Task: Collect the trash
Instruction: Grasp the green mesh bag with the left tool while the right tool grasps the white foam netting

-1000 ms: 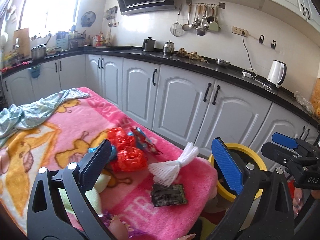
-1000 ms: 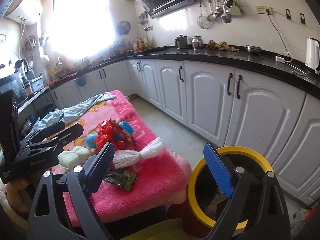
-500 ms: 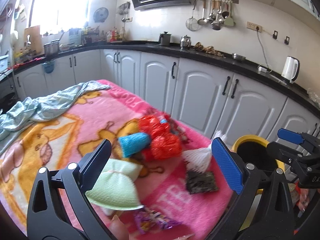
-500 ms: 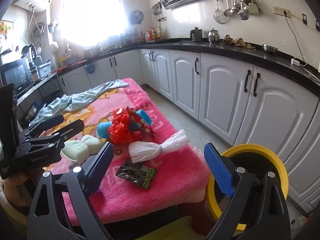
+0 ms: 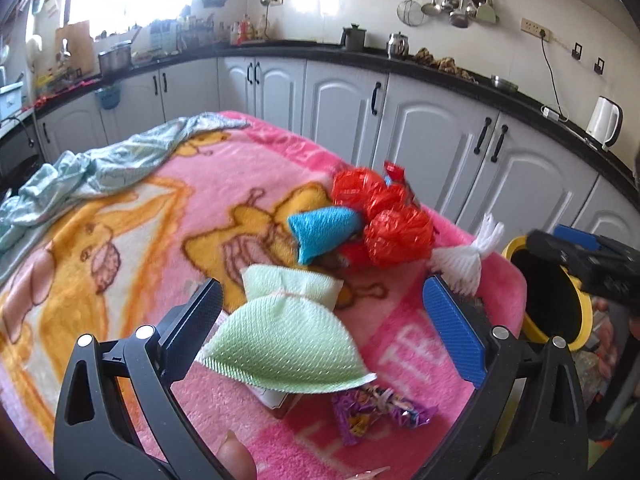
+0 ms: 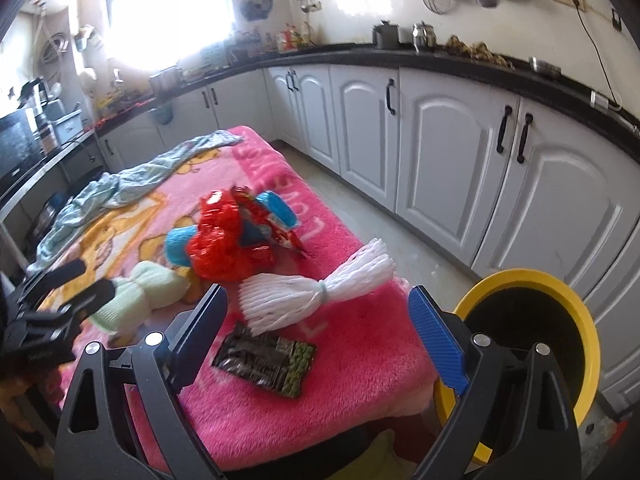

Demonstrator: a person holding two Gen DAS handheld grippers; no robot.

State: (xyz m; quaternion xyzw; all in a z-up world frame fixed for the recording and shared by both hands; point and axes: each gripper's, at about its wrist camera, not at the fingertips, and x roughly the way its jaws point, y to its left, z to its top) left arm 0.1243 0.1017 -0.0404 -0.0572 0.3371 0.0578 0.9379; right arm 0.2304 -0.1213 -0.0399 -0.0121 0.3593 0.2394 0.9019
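Trash lies on a pink blanket (image 5: 160,216) over a table. A pale green foam net (image 5: 288,336) rests between the open fingers of my left gripper (image 5: 320,320), untouched. Beyond it are a blue foam net (image 5: 324,230), red nets (image 5: 392,216), a white foam net (image 5: 464,264) and a purple wrapper (image 5: 376,408). My right gripper (image 6: 316,320) hovers open above a dark snack packet (image 6: 266,360) and the white foam net (image 6: 316,288). A yellow-rimmed bin (image 6: 532,352) stands off the table's right end.
A light green cloth (image 5: 104,164) is crumpled on the far left of the blanket. White cabinets (image 6: 440,144) under a black counter run along the back, with floor between them and the table. A fingertip (image 5: 236,460) shows at the bottom edge.
My left gripper has swung left and drawn in over the table, so the green net now lies between its fingers. The right gripper moved left toward the packet and white net.
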